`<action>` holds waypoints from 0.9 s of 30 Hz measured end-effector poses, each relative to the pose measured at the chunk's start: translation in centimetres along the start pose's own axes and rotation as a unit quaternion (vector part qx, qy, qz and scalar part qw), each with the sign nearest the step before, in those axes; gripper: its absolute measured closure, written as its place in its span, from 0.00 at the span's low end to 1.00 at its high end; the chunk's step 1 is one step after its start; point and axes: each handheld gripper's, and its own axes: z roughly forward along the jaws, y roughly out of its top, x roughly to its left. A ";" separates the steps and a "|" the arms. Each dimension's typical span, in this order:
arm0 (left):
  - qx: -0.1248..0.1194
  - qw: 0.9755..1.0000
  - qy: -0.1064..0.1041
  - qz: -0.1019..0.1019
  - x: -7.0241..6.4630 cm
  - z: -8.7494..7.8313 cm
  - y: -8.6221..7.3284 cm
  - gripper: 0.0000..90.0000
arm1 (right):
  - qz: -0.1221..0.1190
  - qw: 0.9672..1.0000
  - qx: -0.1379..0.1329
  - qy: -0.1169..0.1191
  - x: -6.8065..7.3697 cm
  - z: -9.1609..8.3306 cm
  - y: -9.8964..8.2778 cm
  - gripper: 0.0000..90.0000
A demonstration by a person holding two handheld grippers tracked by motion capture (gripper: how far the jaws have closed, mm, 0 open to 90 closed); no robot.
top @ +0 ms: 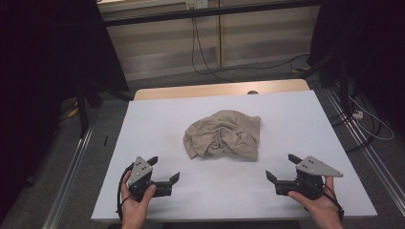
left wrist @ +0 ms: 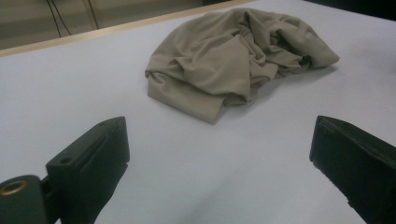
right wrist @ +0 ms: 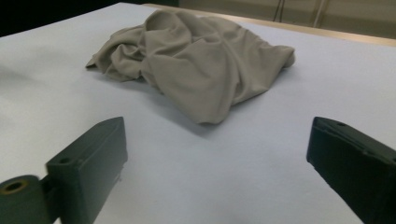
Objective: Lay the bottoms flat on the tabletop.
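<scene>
Cloth (top: 223, 135) sits crumpled mid-tabletop (top: 157, 119), beige and bunched up. Left claw (top: 165, 168) and right claw (top: 278, 167) flank it on the near side, both wide open and empty, probably lined up to grab an edge each.
</scene>
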 end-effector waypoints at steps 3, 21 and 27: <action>0.016 0.999 -0.037 -0.003 -0.6 0.8 0.3 0.06 | -0.011 1.000 0.013 0.014 0.3 0.5 0.3 0.11; 0.028 0.998 -0.054 0.002 -1.5 4.8 2.4 0.14 | -0.027 0.992 0.083 0.090 2.2 4.6 3.3 0.27; 0.041 0.998 -0.041 0.000 -1.2 7.1 3.8 0.12 | -0.054 0.988 0.090 0.111 3.1 7.2 4.0 0.33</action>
